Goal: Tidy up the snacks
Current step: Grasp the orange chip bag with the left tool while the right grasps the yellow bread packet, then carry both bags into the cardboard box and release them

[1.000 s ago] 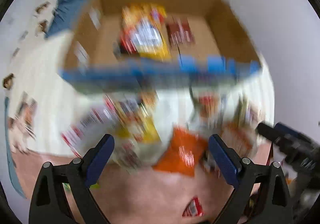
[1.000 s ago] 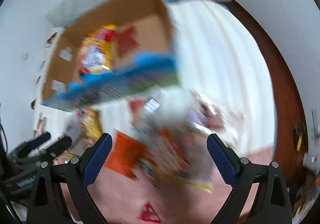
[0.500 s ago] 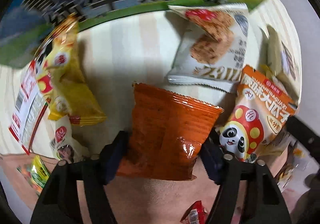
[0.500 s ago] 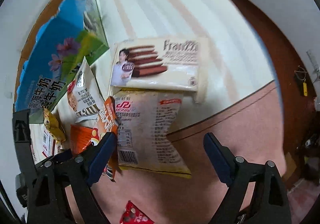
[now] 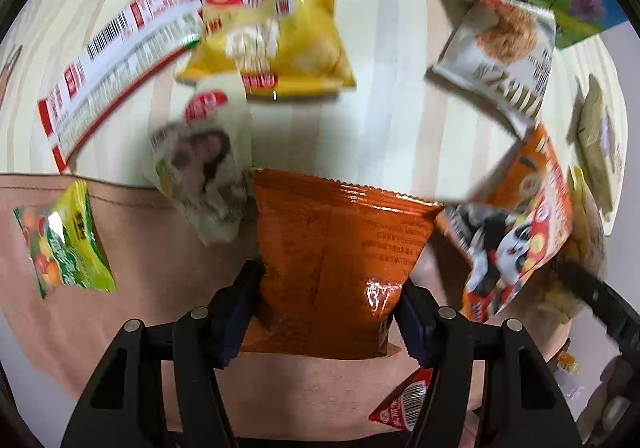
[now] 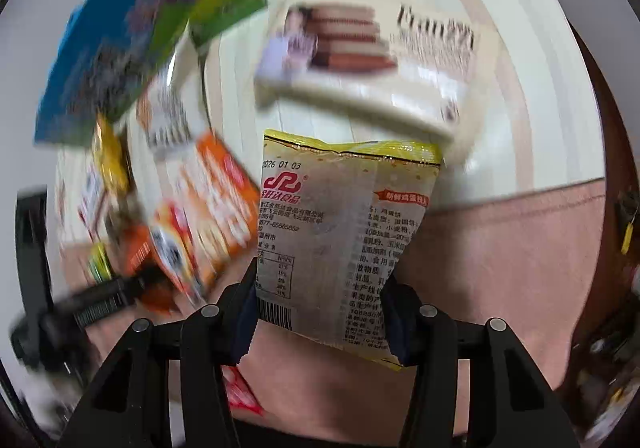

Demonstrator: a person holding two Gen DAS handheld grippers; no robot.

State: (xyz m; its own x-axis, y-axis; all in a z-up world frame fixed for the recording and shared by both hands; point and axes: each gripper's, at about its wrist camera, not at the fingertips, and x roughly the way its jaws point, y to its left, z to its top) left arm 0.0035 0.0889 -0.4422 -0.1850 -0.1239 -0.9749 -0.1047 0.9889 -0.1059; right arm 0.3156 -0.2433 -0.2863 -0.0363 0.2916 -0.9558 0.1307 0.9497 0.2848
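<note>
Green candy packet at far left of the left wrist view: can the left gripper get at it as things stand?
Probably not yet. The left gripper has its jaws shut on the orange bag; the green candy packet lies uncovered off to the side.

In the left wrist view, the left gripper [image 5: 326, 314] has its two blue fingers [image 5: 236, 312] pressed on both sides of an orange snack bag [image 5: 336, 260], which shows its printed back side. Beyond it, on the striped cloth [image 5: 384, 88], lie a yellow panda bag [image 5: 272, 20], a white and red packet [image 5: 120, 56], a grey-white bag [image 5: 504, 60] and an orange panda bag [image 5: 520, 224] just beside the held one. A small green packet [image 5: 66, 244] lies apart on the pink surface [image 5: 160, 288] at the left, and a small red triangle packet [image 5: 404, 404] is near the right finger.
</note>
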